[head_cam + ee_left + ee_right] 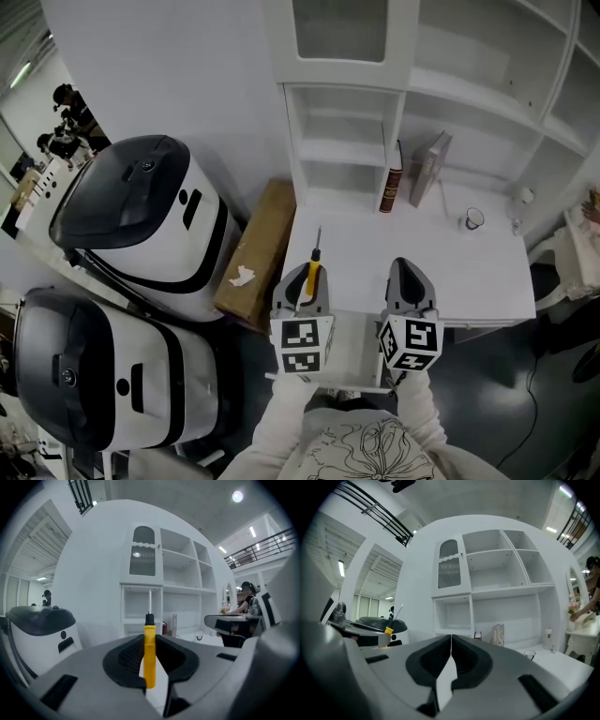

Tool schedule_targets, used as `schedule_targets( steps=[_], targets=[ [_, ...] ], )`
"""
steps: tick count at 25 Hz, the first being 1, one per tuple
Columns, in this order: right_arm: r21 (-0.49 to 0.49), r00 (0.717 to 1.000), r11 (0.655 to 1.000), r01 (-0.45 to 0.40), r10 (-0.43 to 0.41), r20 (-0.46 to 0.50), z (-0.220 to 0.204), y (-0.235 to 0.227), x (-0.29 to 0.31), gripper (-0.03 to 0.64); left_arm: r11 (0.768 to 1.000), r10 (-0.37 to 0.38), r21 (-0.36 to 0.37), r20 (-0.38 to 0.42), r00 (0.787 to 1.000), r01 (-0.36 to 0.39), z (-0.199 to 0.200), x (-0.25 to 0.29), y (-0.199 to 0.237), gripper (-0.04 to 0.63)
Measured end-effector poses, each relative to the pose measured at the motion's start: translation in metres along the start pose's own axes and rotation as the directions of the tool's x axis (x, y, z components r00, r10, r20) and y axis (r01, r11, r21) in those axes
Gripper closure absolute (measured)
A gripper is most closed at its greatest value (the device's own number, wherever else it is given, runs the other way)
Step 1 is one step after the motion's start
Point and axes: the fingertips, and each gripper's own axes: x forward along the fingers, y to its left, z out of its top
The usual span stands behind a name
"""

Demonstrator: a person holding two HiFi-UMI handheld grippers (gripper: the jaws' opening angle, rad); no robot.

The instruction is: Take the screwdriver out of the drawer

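Screwdriver [315,272] is clamped by its yellow handle in my left hand-held gripper [150,641], with the shaft pointing away from me over the near edge of the bench [469,272]. My right hand-held gripper [451,654] hangs beside it above that same edge, jaws together on nothing. To finish well, I'd keep the squeeze steady, carry the tool level and set it on a bare part of the bench. No lettering is legible; the book [390,187] at the bench's back is too small to read.

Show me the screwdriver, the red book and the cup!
screwdriver [149,651]: left gripper view, on its yellow handle.
red book [391,186]: head view, on its spine.
cup [474,219]: head view, on its open top.
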Motion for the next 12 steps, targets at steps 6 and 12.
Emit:
schedule_targets(
  steps=[6,12],
  targets=[
    [-0.003,1.000,1.000,-0.001,0.001,-0.011,-0.001,0.004,-0.004,0.614,1.000,0.004,-0.025,0.035,0.999,-0.003,0.006,-0.006,0.002,0.525],
    [-0.013,1.000,1.000,-0.001,0.001,-0.011,-0.003,0.006,-0.007,0.614,0.999,0.018,-0.033,0.030,0.999,-0.017,0.001,-0.012,0.006,0.525]
  ],
)
